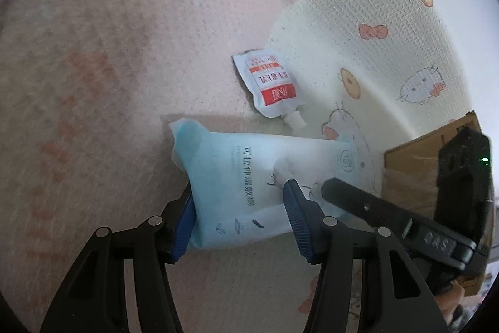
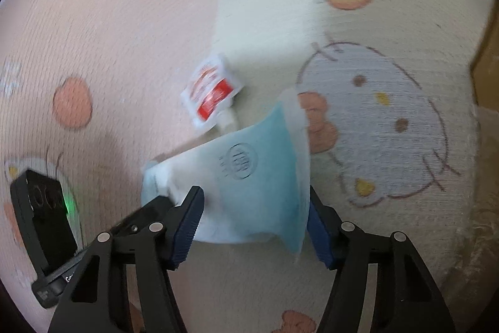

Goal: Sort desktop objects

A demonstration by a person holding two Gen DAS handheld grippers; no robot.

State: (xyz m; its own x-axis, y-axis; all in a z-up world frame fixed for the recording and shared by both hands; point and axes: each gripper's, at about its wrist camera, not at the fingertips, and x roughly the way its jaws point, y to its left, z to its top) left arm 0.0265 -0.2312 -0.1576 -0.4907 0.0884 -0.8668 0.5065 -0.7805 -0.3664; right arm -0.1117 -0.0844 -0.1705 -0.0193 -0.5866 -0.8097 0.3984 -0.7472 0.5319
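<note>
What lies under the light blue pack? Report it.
The light blue pack, with the left gripper and right gripper closed on its two ends, sits over the cartoon-print blanket. The red-and-white spout pouch lies just beyond it. Anything directly beneath is covered.

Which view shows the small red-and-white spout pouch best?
The left wrist view: the spout pouch is sharp, with label and nozzle clear. In the right wrist view it is motion-blurred, its nozzle end next to the blue cotton pad pack.
</note>
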